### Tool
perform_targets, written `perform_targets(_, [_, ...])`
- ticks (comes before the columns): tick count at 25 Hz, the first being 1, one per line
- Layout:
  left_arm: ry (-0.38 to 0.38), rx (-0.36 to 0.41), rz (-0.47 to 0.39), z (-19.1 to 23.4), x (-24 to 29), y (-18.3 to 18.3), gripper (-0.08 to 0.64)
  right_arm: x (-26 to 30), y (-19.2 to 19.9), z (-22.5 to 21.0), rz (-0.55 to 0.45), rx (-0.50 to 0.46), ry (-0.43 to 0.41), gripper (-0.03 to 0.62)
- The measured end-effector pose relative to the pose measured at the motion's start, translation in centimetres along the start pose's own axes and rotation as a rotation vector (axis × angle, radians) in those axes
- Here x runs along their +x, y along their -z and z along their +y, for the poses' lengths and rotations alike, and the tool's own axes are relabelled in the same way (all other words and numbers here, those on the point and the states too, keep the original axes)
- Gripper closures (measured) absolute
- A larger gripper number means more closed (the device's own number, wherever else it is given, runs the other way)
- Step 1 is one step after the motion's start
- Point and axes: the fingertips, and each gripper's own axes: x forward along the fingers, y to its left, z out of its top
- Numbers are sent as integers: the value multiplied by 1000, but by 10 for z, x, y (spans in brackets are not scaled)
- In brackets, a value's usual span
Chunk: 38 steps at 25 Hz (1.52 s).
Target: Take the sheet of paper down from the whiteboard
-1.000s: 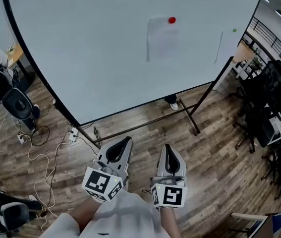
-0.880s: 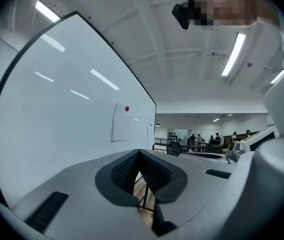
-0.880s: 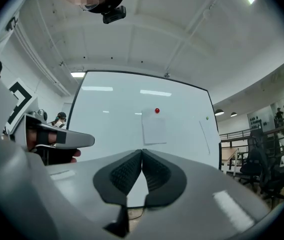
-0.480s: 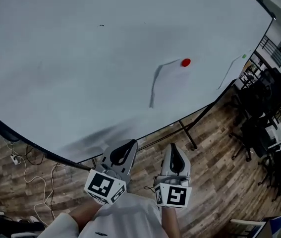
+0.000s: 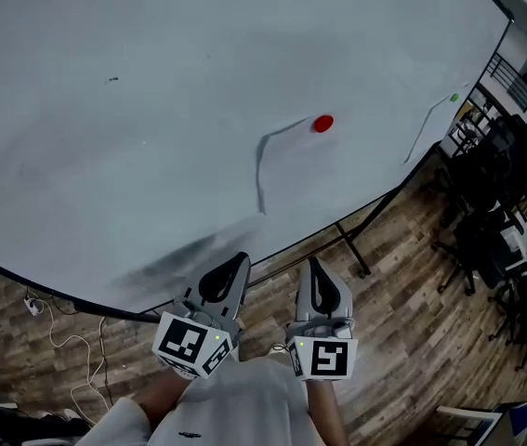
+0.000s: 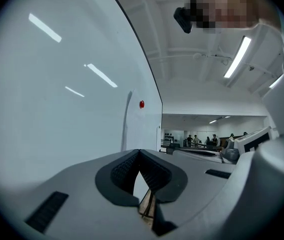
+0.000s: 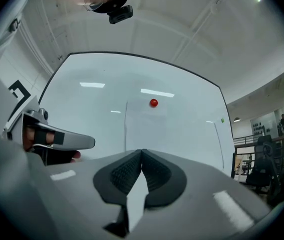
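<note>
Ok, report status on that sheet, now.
Left gripper shut, empty; right gripper shut, empty. Sheet of paper up on the whiteboard, pinned by a red magnet at its top. Both grippers short of it, path clear.

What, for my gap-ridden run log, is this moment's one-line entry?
phase: pre-grasp | paper: on whiteboard under red magnet | left gripper: shut, empty | right gripper: shut, empty

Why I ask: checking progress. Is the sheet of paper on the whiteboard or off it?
On: the sheet of paper hangs on the whiteboard under a red magnet.
</note>
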Motion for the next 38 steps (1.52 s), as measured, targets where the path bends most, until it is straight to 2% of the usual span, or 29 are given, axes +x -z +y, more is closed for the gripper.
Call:
perform_targets(8, [-32, 20, -69, 8, 27, -45, 552, 15, 1, -9, -8, 7, -43, 581])
perform_targets(14, [-47, 70, -115, 8, 41, -74, 549, 28, -11, -12, -38, -23, -97, 581])
perform_targets(22, [-45, 113, -178, 11, 51, -108, 501, 45, -29, -8, -71, -52, -155, 581])
perform_targets(30, [-46, 145, -162, 16, 68, -119, 462, 54, -38, -17, -96, -40, -156, 581])
perform_targets(38, [-35, 162, -166, 9, 84, -131, 457, 51, -42, -25, -110, -37, -153, 581])
